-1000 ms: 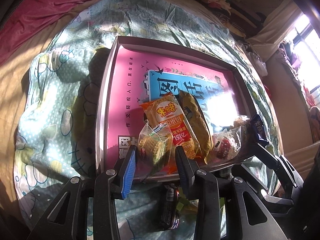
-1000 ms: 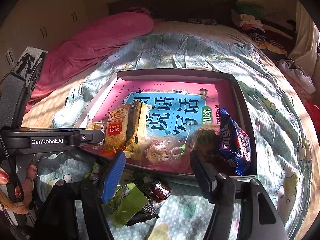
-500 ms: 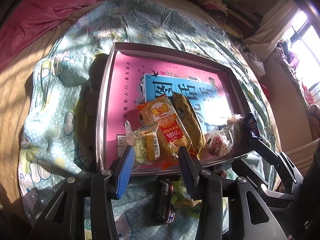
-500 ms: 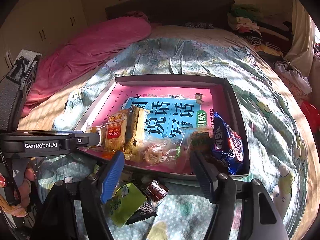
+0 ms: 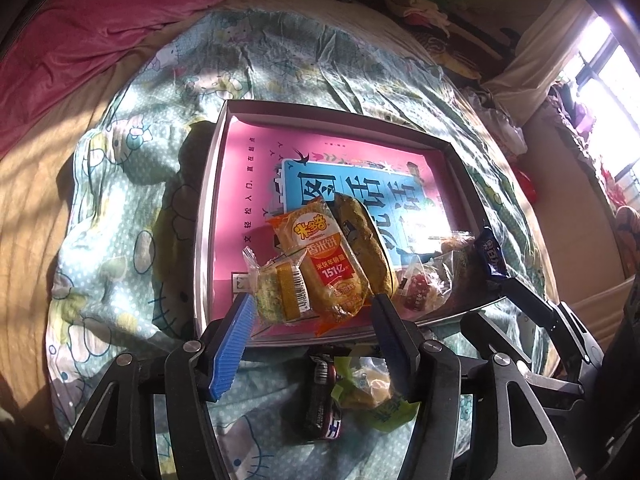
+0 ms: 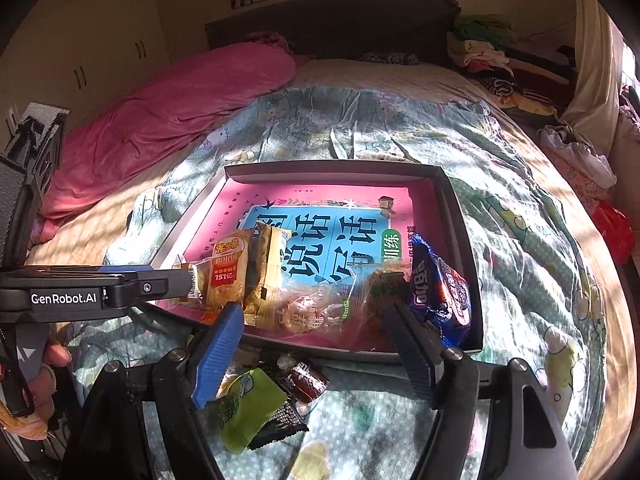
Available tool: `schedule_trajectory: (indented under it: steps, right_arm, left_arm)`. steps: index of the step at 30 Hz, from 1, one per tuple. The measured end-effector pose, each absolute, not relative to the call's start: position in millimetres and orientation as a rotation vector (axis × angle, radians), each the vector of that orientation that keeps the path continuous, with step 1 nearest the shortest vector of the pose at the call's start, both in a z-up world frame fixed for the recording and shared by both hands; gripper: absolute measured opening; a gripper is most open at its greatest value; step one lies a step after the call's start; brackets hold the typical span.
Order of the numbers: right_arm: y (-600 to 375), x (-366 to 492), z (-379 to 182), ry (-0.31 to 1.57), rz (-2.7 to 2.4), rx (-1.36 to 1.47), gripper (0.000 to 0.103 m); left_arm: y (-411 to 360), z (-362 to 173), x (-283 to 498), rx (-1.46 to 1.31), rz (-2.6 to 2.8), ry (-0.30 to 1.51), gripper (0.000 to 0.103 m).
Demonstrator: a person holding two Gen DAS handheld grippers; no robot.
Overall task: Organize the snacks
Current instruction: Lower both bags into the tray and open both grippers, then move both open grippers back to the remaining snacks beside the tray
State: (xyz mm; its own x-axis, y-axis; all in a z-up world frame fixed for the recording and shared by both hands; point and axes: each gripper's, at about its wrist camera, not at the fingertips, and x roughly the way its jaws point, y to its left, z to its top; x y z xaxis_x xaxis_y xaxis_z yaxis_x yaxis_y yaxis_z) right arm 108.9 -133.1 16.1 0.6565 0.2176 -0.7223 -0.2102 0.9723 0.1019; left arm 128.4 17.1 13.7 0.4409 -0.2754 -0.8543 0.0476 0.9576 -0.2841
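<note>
A shallow grey box [image 5: 208, 208] [image 6: 452, 196] with a pink and blue book as its floor lies on the bed. Along its near edge lie a clear-wrapped yellow cake [image 5: 276, 290], an orange rice-cracker pack [image 5: 326, 258] [image 6: 226, 276], a dark gold pack [image 5: 362, 240], clear-wrapped pastries [image 5: 426, 284] [image 6: 316, 308] and a blue cookie pack [image 6: 438, 288] [image 5: 490, 258]. My left gripper [image 5: 310, 324] is open and empty, just in front of the cake. My right gripper [image 6: 316, 344] is open and empty, at the box's near rim. Loose snacks lie on the quilt: a green pack [image 6: 244, 412] [image 5: 384, 404] and dark packs [image 6: 306, 378] [image 5: 322, 400].
The box rests on a pale cartoon-print quilt [image 6: 520, 240]. A pink duvet [image 6: 160, 116] lies at the back left. Piled clothes [image 6: 484, 48] sit at the headboard's right. A window [image 5: 612, 92] lights the right side.
The yellow cake left my left gripper's jaws and now lies in the box beside the orange pack. Both grippers have drawn back from the box, staying open.
</note>
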Motion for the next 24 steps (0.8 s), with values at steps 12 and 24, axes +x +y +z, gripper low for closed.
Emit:
schedule_trajectory:
  steps: [12, 24]
  right_arm:
    - [-142.8, 103.3, 26.3, 0.793, 0.215, 0.027, 0.075]
    - [-154.5, 93.9, 36.5, 0.764, 0.185, 0.036, 0.079]
  left_arm:
    - [19.4, 23.6, 119.6, -0.239, -0.203, 1.078, 0.063]
    - [25.2, 32.4, 107.9, -0.255, -0.195, 1.057, 0.063]
